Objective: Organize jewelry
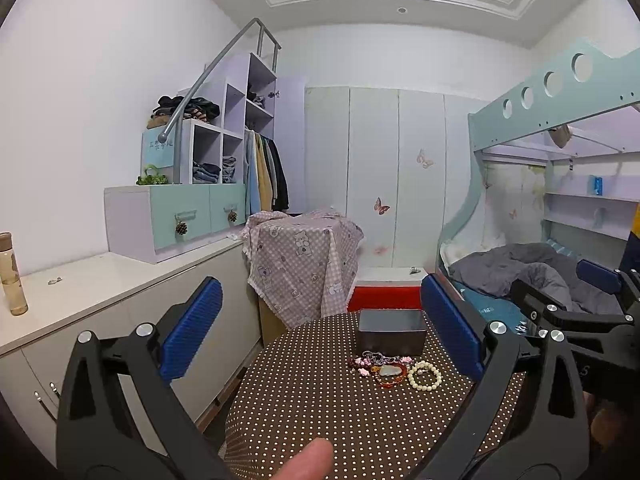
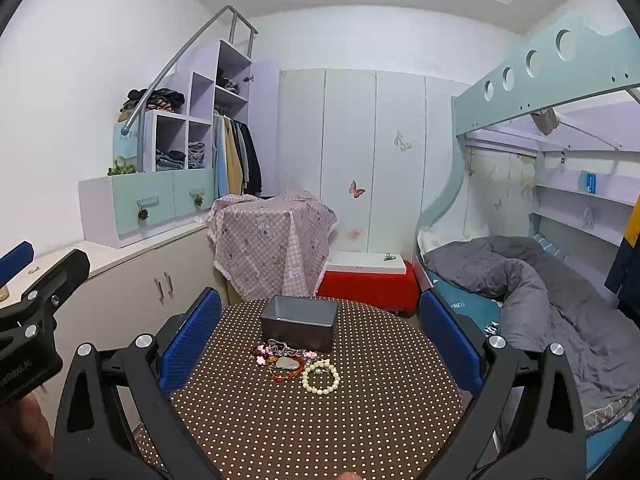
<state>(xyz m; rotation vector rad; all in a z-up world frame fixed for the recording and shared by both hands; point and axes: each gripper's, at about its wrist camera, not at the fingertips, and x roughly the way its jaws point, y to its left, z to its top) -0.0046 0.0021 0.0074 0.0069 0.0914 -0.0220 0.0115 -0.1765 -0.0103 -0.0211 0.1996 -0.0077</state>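
Grippers poised over a bedroom table: the left gripper [image 1: 322, 328], black-framed with ribbed blue pads, hangs with its fingers spread wide and nothing between them, a person's fingertip [image 1: 306, 460] showing at its base. The right gripper [image 2: 320, 336], of the same build, is likewise splayed and empty, just beside its twin.

Ahead of both, between their spread fingers, a heap of jewelry lies on the round table's brown, white-dotted cloth [image 2: 320, 432]: a cream beaded bracelet [image 2: 321, 378] nearest the right gripper, an amber-red bangle with a pale stone pendant [image 2: 286, 366] touching it, and a tangle of pink and purple bead strands [image 2: 276, 348] behind.

Just beyond the heap stands an open grey rectangular metal box [image 2: 299, 322], the strands lying against its front wall.

Farther off, a pink checked bear-print cloth [image 2: 268, 240] drapes a piece of furniture, and a grey rumpled quilt [image 2: 540, 280] covers the lower bunk to the right.
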